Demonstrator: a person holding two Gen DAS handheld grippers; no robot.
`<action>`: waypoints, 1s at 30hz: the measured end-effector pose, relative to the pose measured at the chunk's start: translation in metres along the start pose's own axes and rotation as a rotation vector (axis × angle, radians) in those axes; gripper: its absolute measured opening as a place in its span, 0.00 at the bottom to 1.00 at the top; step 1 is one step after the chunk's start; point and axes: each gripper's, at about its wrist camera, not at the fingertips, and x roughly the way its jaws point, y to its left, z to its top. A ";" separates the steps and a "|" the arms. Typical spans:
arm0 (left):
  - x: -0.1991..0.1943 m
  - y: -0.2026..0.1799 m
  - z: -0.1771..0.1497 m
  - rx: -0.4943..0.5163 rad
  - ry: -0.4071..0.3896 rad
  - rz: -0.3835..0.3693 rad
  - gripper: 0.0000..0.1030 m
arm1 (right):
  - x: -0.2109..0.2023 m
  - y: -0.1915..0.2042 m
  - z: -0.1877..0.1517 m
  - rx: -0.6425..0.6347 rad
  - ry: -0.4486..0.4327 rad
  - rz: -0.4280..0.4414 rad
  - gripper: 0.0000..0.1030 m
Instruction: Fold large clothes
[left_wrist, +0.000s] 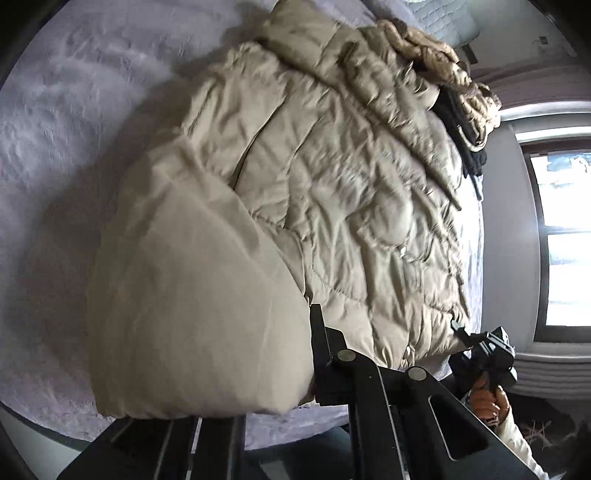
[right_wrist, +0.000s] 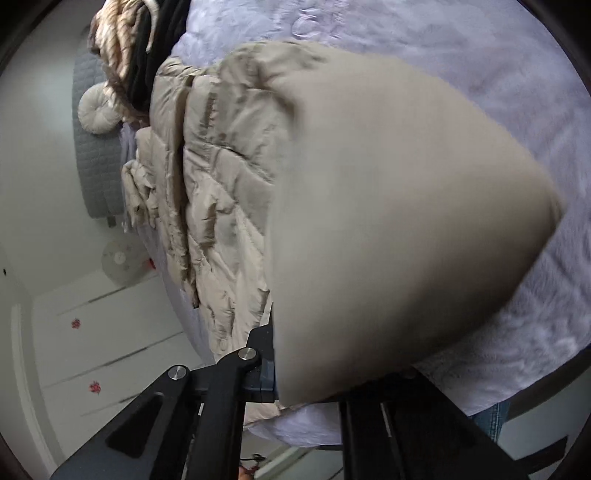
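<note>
On the pale lilac fuzzy bed cover (left_wrist: 55, 155) lies the big beige quilted puffer coat (left_wrist: 332, 192), spread across the bed. At the left, my left tool (left_wrist: 314, 369) has a smooth fold of that coat bunched over it; only one black finger (left_wrist: 318, 332) shows, pressed against the fabric, so I cannot tell how far it stands open. Further right, near the bed's edge, my right tool (left_wrist: 487, 350) sits by the coat's hem. From its own camera, the right tool (right_wrist: 275, 354) also has coat fabric draped over it, one finger hidden, gap unclear. Beyond the coat, at the far end, a tan knitted garment (right_wrist: 114, 40) and a black garment (right_wrist: 147, 62) lie heaped.
</note>
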 end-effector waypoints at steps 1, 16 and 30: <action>-0.005 -0.005 0.003 0.002 -0.013 -0.005 0.13 | -0.002 0.008 0.002 -0.031 0.012 0.009 0.09; -0.072 -0.110 0.141 0.084 -0.325 0.041 0.13 | 0.003 0.221 0.100 -0.532 0.065 0.057 0.09; 0.018 -0.104 0.304 0.131 -0.260 0.170 0.14 | 0.128 0.288 0.212 -0.511 0.007 -0.117 0.09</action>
